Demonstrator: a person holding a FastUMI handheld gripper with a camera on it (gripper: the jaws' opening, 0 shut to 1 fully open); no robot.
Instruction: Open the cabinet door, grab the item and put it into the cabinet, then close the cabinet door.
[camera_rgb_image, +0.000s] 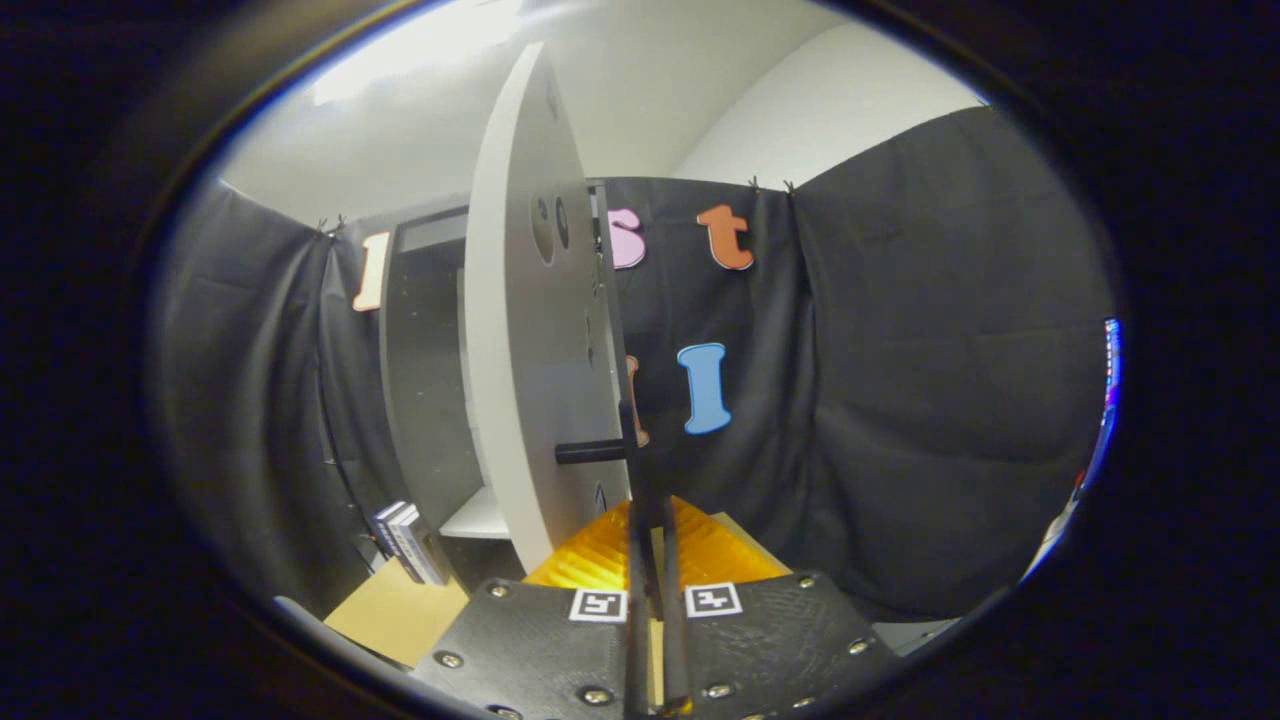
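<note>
Reaching with the gripper (652, 530), fingers pressed close together (hard to tell if pinching anything), just below the dark handle (590, 452) of the cabinet door (520, 380), swung wide open to let in the small box (408, 542) waiting by the cabinet's (425, 400) foot.

Door (520, 330): smooth, matt painted board. Handle (592, 452): matt, plastic or metal, cannot tell which. Cabinet (425, 380): dull grey panel inside, faintly speckled. Wall (930, 380): matt cloth, creased. Worktop (385, 615): pale wood-look surface, smooth. Gripper (652, 560) body: rough printed plastic, shiny metal screws, fingers nearly closed.
</note>
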